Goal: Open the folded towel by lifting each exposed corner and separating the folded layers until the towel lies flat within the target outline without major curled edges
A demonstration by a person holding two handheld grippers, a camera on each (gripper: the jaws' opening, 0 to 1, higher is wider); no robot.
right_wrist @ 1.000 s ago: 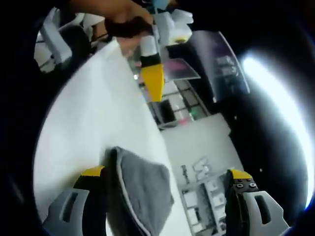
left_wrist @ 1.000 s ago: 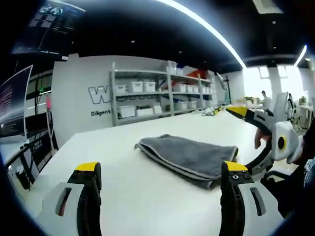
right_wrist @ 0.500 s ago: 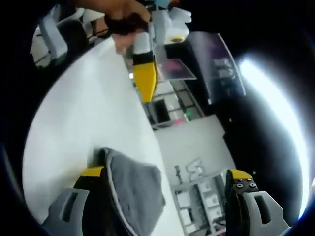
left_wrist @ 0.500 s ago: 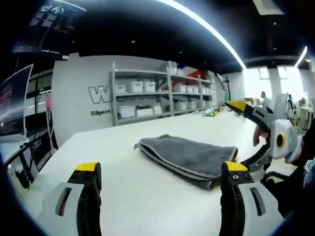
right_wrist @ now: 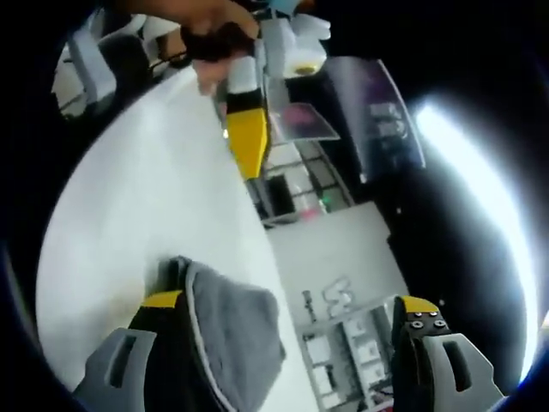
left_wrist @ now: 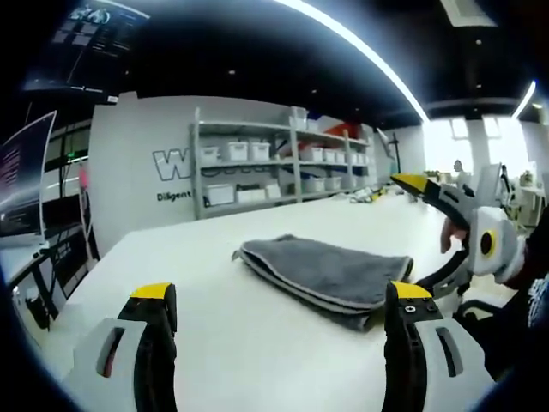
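White tabletop stretches out under me, with shelves of bins against the far wall. From my left gripper view, my left gripper has its fingers spread wide with nothing between them, low over the surface. That folded grey towel lies flat a bit ahead, layers stacked with a pale hem along the near edge. My right gripper comes in from the right, just beside the towel's right end.

Over in the right gripper view, those fingers are also wide apart and empty, with the towel right by the left finger. It looks soft and floppy, so I'd pinch just the top layer at a corner.
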